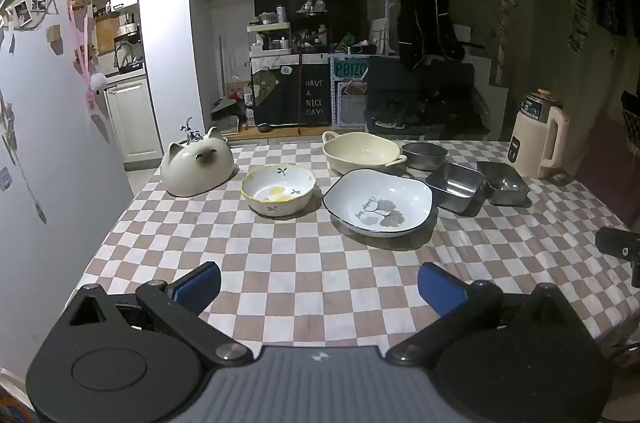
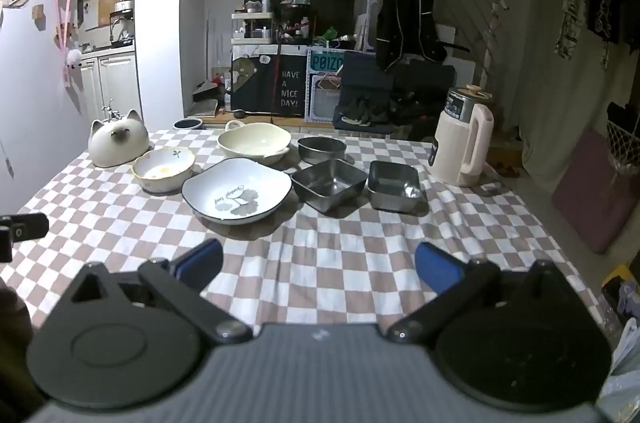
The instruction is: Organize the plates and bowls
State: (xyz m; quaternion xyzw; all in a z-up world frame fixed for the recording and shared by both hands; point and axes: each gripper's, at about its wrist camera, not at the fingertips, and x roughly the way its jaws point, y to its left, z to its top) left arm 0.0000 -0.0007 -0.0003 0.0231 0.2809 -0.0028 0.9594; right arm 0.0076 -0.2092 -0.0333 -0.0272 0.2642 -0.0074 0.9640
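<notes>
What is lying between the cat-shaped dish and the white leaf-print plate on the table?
The lemon-print bowl stands between the cat-shaped dish and the white leaf-print plate, apart from both. Both wrist views show it, on the checkered tablecloth.

I'm seeing only a black sliver of the right gripper [image 1: 619, 248] poking in at my left camera's right edge, its fingers cut off. The round steel bowl [image 2: 322, 149] is partly hiding behind the cream handled dish [image 2: 255, 142]. The plate's lettering [image 2: 229, 194] is staying too small to read.
</notes>
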